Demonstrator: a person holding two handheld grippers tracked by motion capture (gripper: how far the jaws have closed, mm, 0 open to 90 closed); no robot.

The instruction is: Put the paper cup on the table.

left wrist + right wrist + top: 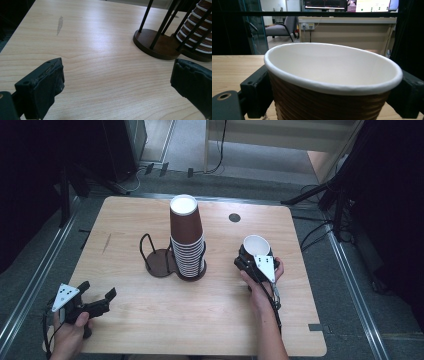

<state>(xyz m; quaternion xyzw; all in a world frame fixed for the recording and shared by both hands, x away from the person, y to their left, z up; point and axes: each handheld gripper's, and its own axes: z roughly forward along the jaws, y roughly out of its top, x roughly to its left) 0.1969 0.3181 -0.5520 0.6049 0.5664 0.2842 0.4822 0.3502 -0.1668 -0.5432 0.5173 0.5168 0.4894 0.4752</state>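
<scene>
A pale wooden counter [150, 320] carried everything in the scene, ringed by dark stands and cables on the grey floor. Near its middle stood a dark wire cup rack [161, 256] with two bays: the right bay held a tall stack of brown ribbed cups [187, 237], mouths down, while the left bay stood open. That stack rose between the two hands. To its right, well apart from the rack, the right tool [252, 256] sat around a single brown paper cup [257, 246], upright on the counter, white inside. The right gripper view put a jaw at each side of the cup's wall; whether the pads pressed could not be told. At the counter's near left corner the left tool [97, 292] hung wide open with nothing between its jaws. The left gripper view showed a grey smudge [59, 24] on the wood.
</scene>
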